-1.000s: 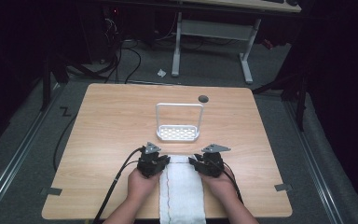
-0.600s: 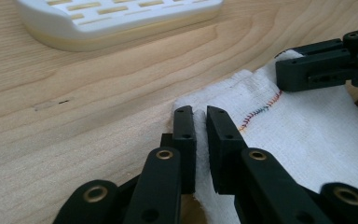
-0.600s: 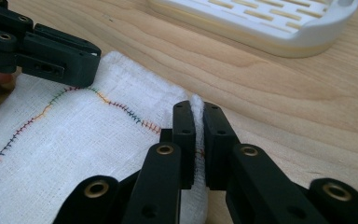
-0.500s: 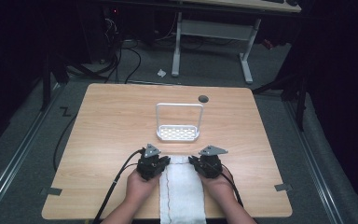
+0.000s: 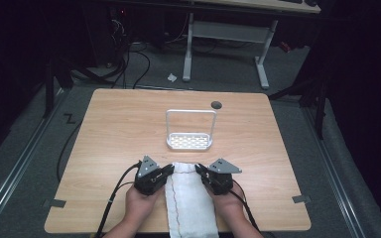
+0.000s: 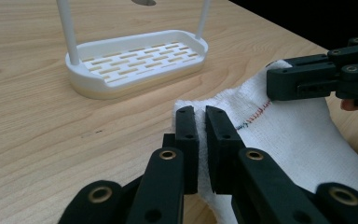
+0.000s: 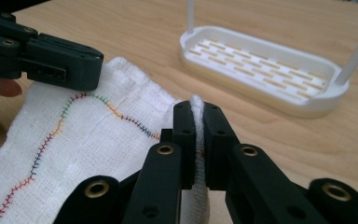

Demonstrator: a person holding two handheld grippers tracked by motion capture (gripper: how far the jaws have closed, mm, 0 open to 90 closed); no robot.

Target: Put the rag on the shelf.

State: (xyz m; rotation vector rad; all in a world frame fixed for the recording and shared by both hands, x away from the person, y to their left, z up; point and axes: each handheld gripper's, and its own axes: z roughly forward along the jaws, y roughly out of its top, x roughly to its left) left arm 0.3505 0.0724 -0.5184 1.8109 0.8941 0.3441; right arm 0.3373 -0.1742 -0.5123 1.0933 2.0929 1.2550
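Near the desk (image 5: 104,134) edge, both tools, left tool (image 6: 198,119) and right tool (image 7: 196,114), are pinching the limp white cloth's (image 5: 188,203) far corners; it's looking light, floppy.

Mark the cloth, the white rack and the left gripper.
cloth (image 5: 191,208): high view, bare middle of the fabric.
white rack (image 5: 189,142): high view, slotted base.
left gripper (image 6: 200,122): left gripper view, between its fingertips.

We've eased both hands back toward us a touch: left gripper (image 5: 167,171) and right gripper (image 5: 201,172) sit slightly nearer the table's (image 5: 109,129) front edge, the white cloth (image 5: 188,203) drawn along.
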